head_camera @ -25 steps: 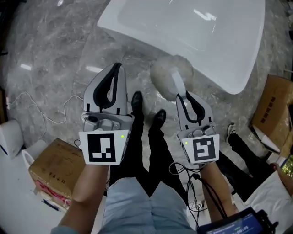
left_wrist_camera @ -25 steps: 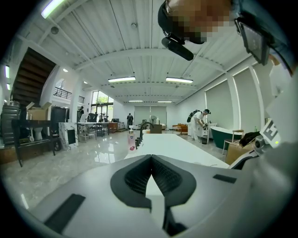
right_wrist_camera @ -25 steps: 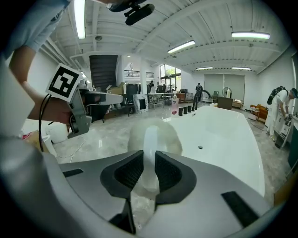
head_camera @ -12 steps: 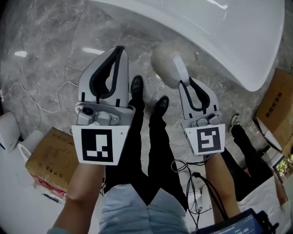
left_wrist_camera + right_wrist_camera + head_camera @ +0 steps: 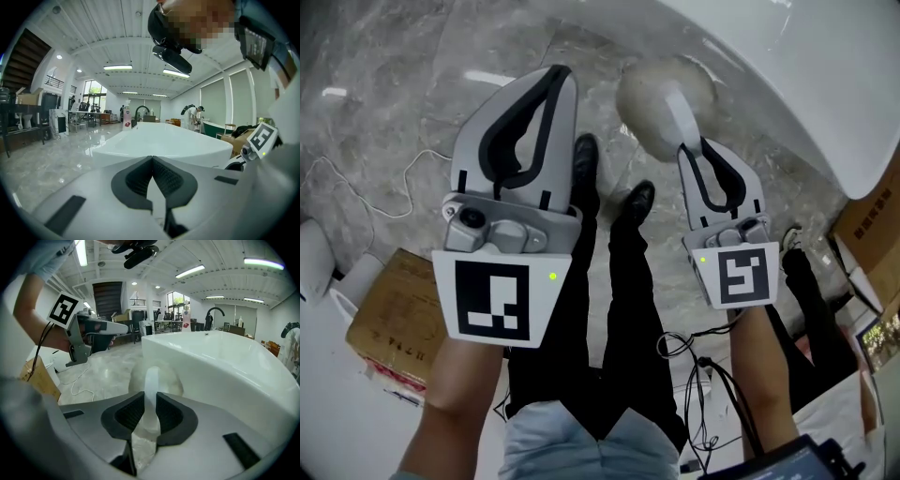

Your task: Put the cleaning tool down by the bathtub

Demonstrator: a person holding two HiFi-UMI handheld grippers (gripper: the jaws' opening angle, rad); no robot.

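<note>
The cleaning tool (image 5: 661,98) is a round, fluffy off-white pad with a pale translucent handle (image 5: 151,394). My right gripper (image 5: 701,150) is shut on that handle and holds the pad (image 5: 154,377) above the marble floor, beside the white bathtub (image 5: 825,66). In the right gripper view the tub (image 5: 225,366) fills the right side, its wall close to the pad. My left gripper (image 5: 559,80) is shut, with nothing between its jaws, and hangs to the left of the tool. The left gripper (image 5: 152,161) points toward the tub (image 5: 159,143).
My black shoes (image 5: 581,164) stand on the grey marble floor (image 5: 384,112) just below the tool. A cardboard box (image 5: 389,323) lies at the left, another box (image 5: 872,216) at the right. A white cable (image 5: 356,187) snakes across the floor at the left.
Both grippers have risen toward the camera and look larger. The view has shifted so the bathtub sits further to the upper right. The tool stays gripped in the right gripper.
</note>
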